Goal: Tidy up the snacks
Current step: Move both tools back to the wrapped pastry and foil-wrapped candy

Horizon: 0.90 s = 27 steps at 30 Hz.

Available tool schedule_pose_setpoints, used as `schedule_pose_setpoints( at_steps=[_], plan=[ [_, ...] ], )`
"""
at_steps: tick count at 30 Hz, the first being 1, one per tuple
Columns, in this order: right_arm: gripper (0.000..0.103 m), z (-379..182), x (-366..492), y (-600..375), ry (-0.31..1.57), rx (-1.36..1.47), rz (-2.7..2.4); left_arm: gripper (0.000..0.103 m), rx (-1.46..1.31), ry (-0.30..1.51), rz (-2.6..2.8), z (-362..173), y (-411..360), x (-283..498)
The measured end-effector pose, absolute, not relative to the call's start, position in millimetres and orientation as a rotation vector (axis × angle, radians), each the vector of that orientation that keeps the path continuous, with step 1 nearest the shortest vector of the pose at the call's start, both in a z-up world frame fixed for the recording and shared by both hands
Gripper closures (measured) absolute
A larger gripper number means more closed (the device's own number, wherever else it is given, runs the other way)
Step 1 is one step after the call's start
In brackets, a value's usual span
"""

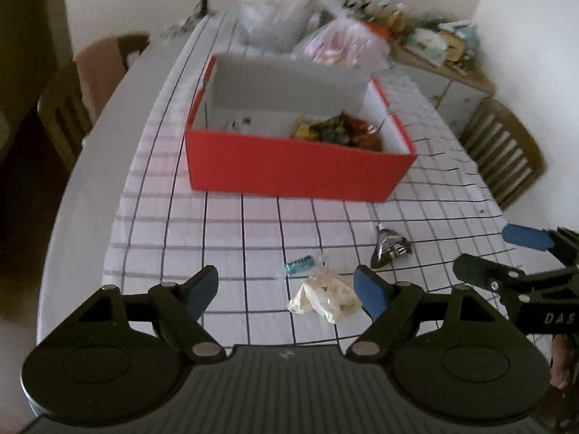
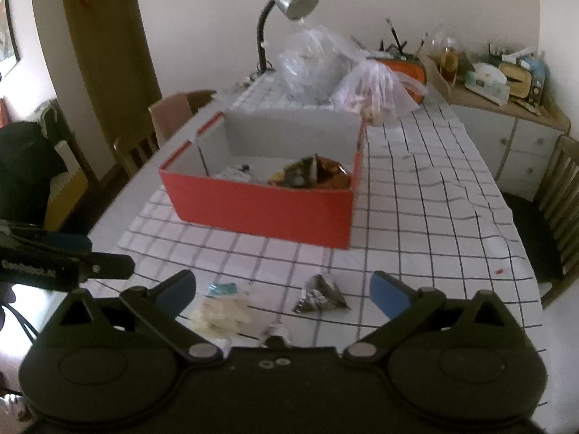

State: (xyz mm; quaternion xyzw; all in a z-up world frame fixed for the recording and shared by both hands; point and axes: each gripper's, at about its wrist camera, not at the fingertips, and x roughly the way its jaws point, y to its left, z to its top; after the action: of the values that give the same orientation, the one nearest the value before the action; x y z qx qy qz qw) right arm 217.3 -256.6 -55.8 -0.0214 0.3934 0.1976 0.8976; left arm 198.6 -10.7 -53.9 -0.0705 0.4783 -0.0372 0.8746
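Observation:
A red box (image 1: pixel 296 166) stands mid-table on the checked cloth, with several wrapped snacks (image 1: pixel 340 130) piled in its right half. In front of it lie a dark brown wrapper (image 1: pixel 389 246), a small teal candy (image 1: pixel 299 264) and a pale clear-wrapped snack (image 1: pixel 325 294). My left gripper (image 1: pixel 286 291) hangs open above the pale snack and holds nothing. My right gripper (image 2: pixel 284 294) is open too, with the dark wrapper (image 2: pixel 320 294) lying on the cloth between its fingers, untouched. The pale snack (image 2: pixel 222 313) and teal candy (image 2: pixel 222 289) sit by its left finger. Each gripper shows at the edge of the other's view.
Two plastic bags (image 2: pixel 315 68) (image 2: pixel 376 90) and a desk lamp (image 2: pixel 289 0) stand behind the red box (image 2: pixel 260 209). Wooden chairs (image 1: pixel 503 152) (image 1: pixel 72 108) flank the table. A cluttered sideboard (image 2: pixel 506 83) lines the far right wall. The table's left edge (image 1: pixel 72 217) is close.

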Motion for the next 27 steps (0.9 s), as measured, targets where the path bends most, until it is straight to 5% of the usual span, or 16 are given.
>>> schedule_pose_setpoints(
  at_steps=[27],
  plan=[
    [0.009, -160, 303, -256, 1.024, -0.231, 0.611, 0.021, -0.256, 1.318, 0.181, -155, -71, 271]
  ],
)
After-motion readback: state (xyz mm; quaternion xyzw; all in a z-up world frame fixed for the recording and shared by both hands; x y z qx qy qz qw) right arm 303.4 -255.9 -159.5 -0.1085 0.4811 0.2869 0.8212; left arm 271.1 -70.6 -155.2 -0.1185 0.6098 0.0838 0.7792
